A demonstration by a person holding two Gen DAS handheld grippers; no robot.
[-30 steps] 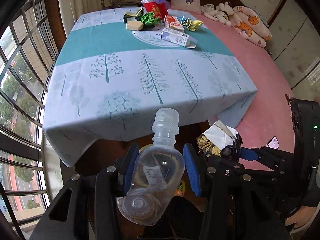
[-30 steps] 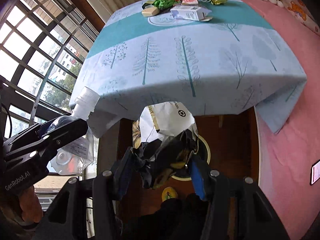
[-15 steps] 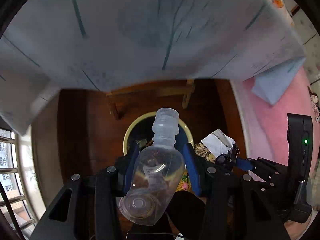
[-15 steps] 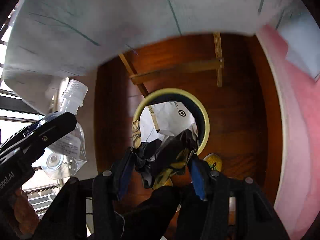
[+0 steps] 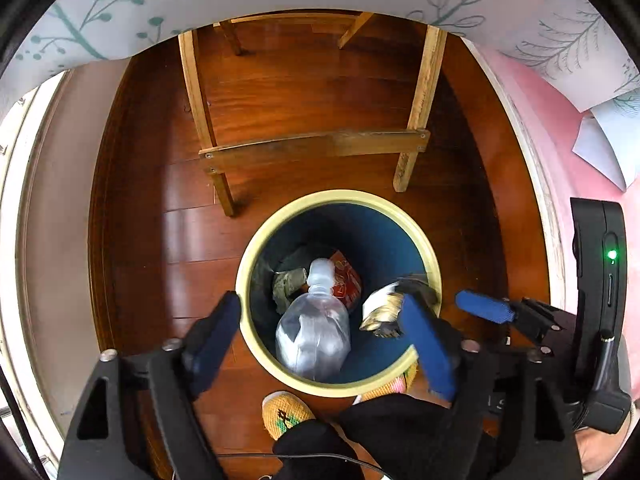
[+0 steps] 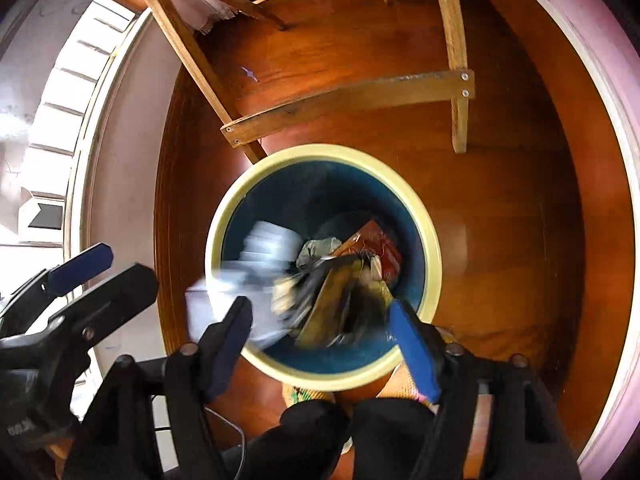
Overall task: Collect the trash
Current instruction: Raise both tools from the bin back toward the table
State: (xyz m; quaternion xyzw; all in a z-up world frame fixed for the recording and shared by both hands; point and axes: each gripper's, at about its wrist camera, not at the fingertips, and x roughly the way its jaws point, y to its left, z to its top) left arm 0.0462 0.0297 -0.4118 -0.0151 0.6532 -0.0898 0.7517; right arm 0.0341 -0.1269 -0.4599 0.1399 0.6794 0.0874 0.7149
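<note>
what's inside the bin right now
The bin holds the clear plastic bottle, neck pointing away, the crumpled foil wrapper by the right wall, a red packet and a greyish scrap. These cover whatever lies beneath.

The bin point(image 5: 338, 196) stood on the floor point(image 5: 280, 92) before a wooden frame point(image 5: 316, 146); a bottle point(image 5: 314, 330) and wrapper point(image 5: 380, 312) were inside.
</note>
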